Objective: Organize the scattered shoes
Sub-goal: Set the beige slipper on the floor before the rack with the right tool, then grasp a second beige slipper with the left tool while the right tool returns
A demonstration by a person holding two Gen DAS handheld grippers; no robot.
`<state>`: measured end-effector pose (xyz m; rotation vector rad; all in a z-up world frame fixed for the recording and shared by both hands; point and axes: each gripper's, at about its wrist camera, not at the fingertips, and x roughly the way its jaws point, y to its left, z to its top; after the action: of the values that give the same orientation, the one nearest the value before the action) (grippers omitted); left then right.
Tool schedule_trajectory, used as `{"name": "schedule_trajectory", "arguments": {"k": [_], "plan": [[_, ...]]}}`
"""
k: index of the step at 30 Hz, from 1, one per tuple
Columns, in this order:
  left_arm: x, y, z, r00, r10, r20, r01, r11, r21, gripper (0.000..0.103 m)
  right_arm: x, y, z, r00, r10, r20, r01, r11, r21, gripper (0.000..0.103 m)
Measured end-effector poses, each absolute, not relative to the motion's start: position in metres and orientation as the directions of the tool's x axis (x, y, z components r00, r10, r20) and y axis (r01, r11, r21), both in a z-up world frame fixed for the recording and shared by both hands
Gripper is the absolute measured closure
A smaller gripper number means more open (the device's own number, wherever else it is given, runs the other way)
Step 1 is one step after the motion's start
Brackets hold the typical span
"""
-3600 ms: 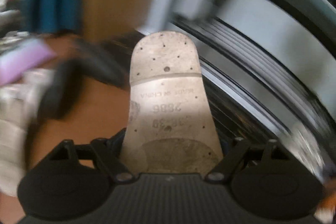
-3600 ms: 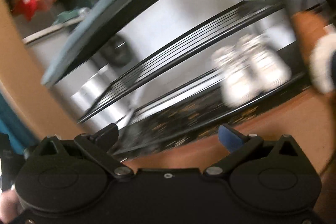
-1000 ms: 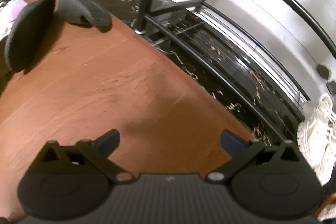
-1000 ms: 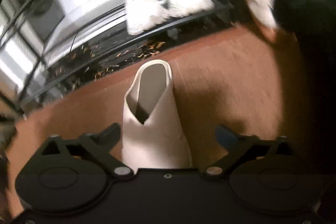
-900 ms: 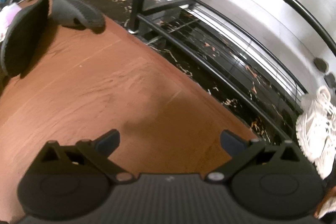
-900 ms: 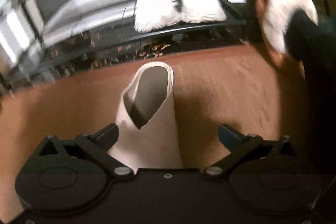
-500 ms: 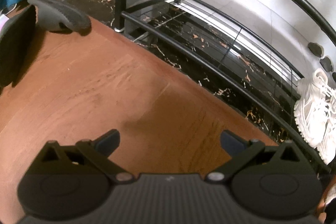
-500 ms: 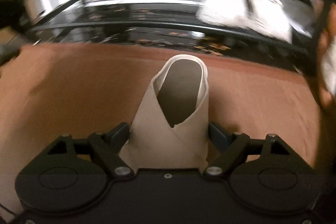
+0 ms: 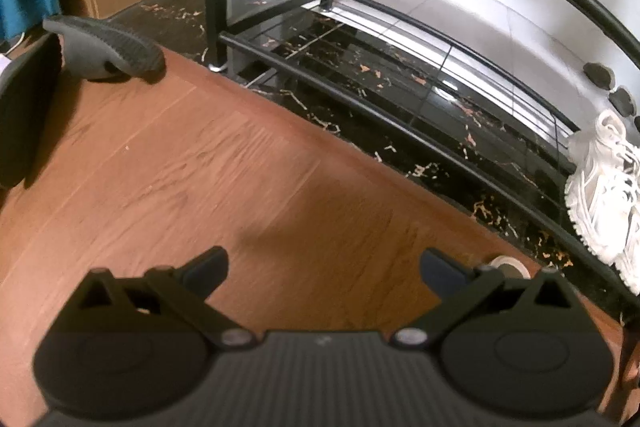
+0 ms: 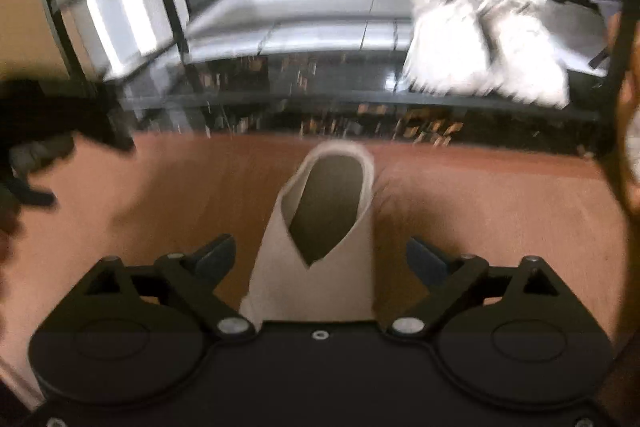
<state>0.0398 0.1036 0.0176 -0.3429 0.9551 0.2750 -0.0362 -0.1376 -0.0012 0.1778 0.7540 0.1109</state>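
Wood floor, two grippers, one beige slipper between spread jaws.
Far left lie two dark slippers (image 9: 106,49); the left gripper (image 9: 324,265) hovers spread and empty over the wooden floor (image 9: 200,179). Centre, the beige slipper (image 10: 320,239) lies between the right gripper (image 10: 320,259) jaws, just reopened, pads clear; its long axis points at the black shoe rack (image 9: 400,115). Far right, two white sneakers (image 10: 484,39) sit on the rack.
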Motion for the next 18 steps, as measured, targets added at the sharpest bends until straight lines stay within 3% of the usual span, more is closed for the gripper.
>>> {"name": "schedule_trajectory", "arguments": {"k": [3,5,8,10,12,18], "plan": [[0.038,0.108,0.018,0.547,0.106,-0.83,-0.403,0.903,-0.151,0.001,-0.062,-0.167,0.026,0.771,0.211,-0.601,-0.026,0.953,0.302,0.004],[0.035,0.115,0.019,0.552,0.124,-0.824,-0.437,0.885,-0.159,0.001,-0.092,-0.197,0.04,0.849,0.247,-0.467,-0.057,0.921,0.385,0.0],[0.03,0.127,0.023,0.554,0.169,-0.815,-0.504,0.847,-0.167,0.001,-0.111,-0.221,0.031,0.907,0.172,-0.384,-0.007,0.919,0.395,0.0],[0.027,0.132,0.028,0.555,0.213,-0.804,-0.533,0.834,-0.147,0.001,-0.104,-0.228,0.026,0.892,0.162,-0.422,0.077,0.866,0.495,0.0],[0.02,0.145,0.038,0.548,0.281,-0.788,-0.581,0.805,-0.117,0.001,-0.104,-0.23,0.022,0.895,0.207,-0.395,0.072,0.807,0.586,0.0],[-0.019,0.235,0.061,0.435,0.395,-0.809,-0.801,0.58,-0.148,0.001,-0.122,-0.191,0.026,0.861,0.347,-0.373,-0.004,0.737,0.676,0.0]]}}
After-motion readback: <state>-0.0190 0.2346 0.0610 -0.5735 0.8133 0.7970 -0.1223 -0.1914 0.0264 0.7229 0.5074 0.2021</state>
